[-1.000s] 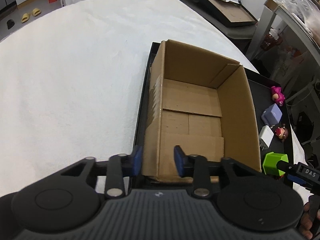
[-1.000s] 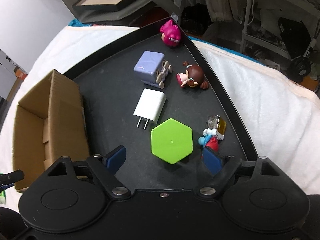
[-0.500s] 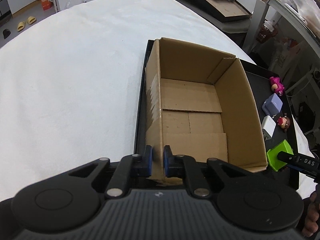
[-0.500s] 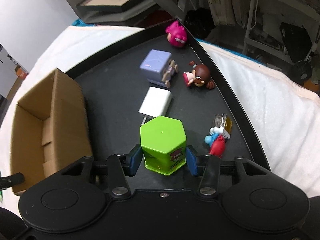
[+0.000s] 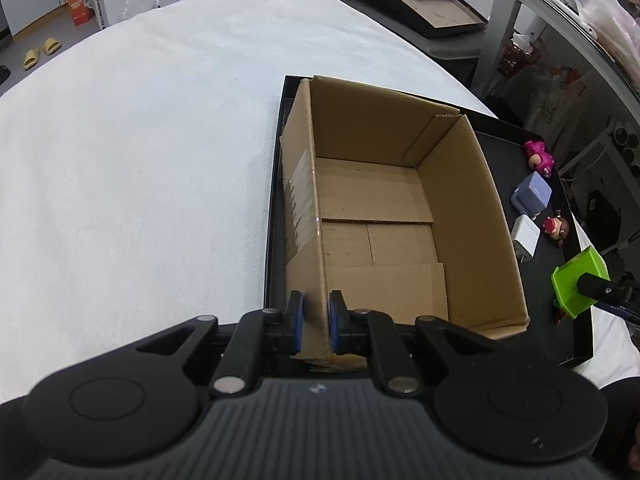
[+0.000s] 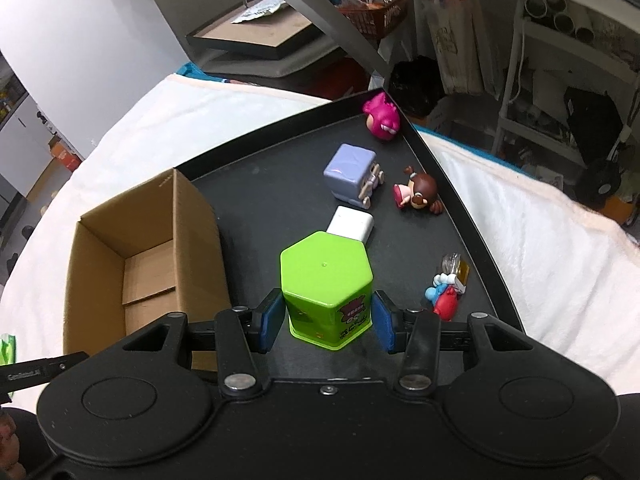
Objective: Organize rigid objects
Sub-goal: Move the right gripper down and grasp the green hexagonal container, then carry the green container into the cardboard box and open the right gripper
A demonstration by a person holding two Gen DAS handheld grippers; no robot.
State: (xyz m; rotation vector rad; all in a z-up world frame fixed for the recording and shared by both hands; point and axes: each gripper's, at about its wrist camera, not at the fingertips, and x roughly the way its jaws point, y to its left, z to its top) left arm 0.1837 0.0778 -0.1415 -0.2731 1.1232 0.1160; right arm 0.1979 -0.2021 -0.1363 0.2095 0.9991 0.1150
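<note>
An open cardboard box (image 5: 400, 208) stands empty on the left part of a black tray (image 5: 576, 344). My left gripper (image 5: 316, 322) is shut on the box's near left corner wall. My right gripper (image 6: 326, 322) is shut on a green hexagonal container (image 6: 326, 280) and holds it lifted above the tray (image 6: 272, 192), just right of the box (image 6: 140, 248). That green container (image 5: 578, 282) also shows at the right in the left wrist view. On the tray lie a white charger (image 6: 352, 224), a lilac cube toy (image 6: 352, 172), a pink figure (image 6: 382, 118), a brown-haired figure (image 6: 418, 196) and a small blue and red figure (image 6: 444, 292).
The tray rests on a white cloth (image 5: 140, 152) that covers the table. Beyond the far edge stand dark framed boards (image 6: 256, 40) and metal shelving (image 6: 560, 80) with clutter. Yellow slippers (image 5: 40, 50) lie on the floor at the far left.
My left gripper closed onto the box's corner wall. My right gripper closed on the green container and raised it off the tray, shifting toward the box.
</note>
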